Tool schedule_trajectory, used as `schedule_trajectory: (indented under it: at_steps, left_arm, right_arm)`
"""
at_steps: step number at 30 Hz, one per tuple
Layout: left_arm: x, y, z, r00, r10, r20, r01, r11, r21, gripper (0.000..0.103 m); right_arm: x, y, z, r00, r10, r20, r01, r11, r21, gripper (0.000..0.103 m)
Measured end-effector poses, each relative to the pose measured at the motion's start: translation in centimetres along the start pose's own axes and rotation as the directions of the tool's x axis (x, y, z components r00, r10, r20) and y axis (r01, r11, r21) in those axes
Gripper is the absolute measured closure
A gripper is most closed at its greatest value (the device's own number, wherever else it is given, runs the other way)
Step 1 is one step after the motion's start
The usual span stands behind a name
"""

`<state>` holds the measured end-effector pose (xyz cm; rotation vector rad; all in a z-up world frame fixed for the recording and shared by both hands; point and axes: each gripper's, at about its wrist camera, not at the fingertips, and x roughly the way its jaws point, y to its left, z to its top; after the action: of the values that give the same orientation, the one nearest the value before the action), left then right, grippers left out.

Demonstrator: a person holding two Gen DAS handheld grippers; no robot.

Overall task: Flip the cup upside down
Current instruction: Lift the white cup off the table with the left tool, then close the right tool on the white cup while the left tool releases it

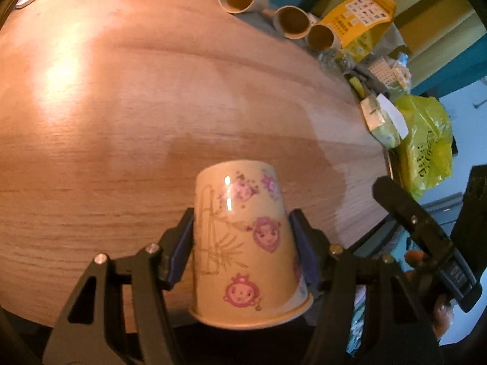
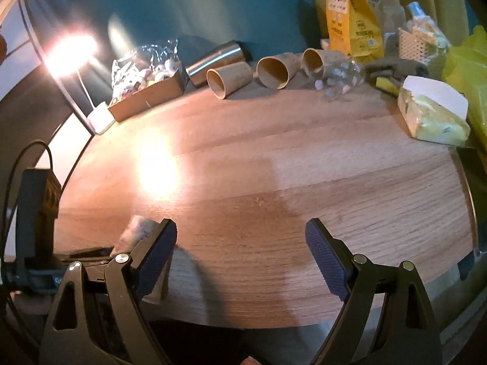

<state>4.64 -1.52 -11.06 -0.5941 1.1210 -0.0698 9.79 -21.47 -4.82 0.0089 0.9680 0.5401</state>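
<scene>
Left gripper [image 1: 242, 245] is clamped on the cream paper cup with pink cartoon faces [image 1: 243, 243]: blue pads [image 1: 182, 252] press both side walls about mid-height. Cup's rolled rim points toward the camera, closed base points away, tilted slightly; it sits at the near edge of the round wooden desk [image 1: 121, 121]. Can't tell from this view whether it touches the desktop.

Right gripper [image 2: 240, 258] is wide apart with nothing between the pads, hovering over the desk's near edge. In the right wrist view the cup [image 2: 137, 231] is partly visible just behind the right gripper's left finger, near the desk's left-near edge.

Along the far edge: three brown cardboard tubes [image 2: 229, 79] lying on their sides, a steel tumbler [image 2: 214, 57] also lying down, an open cardboard box of wrapped items [image 2: 146, 91], a yellow printed pouch [image 2: 350, 21]. Right edge: tissue pack [image 2: 432, 115] and yellow plastic bag [image 1: 426, 143].
</scene>
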Motion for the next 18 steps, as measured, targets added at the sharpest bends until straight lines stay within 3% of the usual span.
schedule_trajectory:
  at_steps: [7, 10, 14, 18]
  left_arm:
    - [0.1, -0.7, 0.5, 1.0, 0.017, -0.004, -0.017, 1.0, 0.011, 0.038]
    - [-0.2, -1.0, 0.4, 1.0, -0.002, 0.005, 0.002, 1.0, 0.022, 0.023]
    - [-1.3, -1.3, 0.1, 0.999, 0.008, 0.034, -0.009, 0.999, 0.051, 0.022]
    - [-3.6, -0.7, -0.3, 0.995, 0.028, 0.091, -0.035, 0.997, 0.075, 0.022]
  right_arm:
    - [0.9, 0.5, 0.4, 0.999, 0.012, -0.031, -0.013, 1.0, -0.014, 0.014]
    - [1.3, 0.9, 0.7, 0.999, 0.01, -0.041, -0.011, 1.0, -0.024, 0.014]
    - [1.5, 1.6, 1.1, 0.998, 0.019, -0.053, -0.021, 0.999, -0.049, 0.014]
    - [2.4, 2.3, 1.7, 0.991, 0.077, -0.108, -0.082, 0.996, -0.044, 0.014]
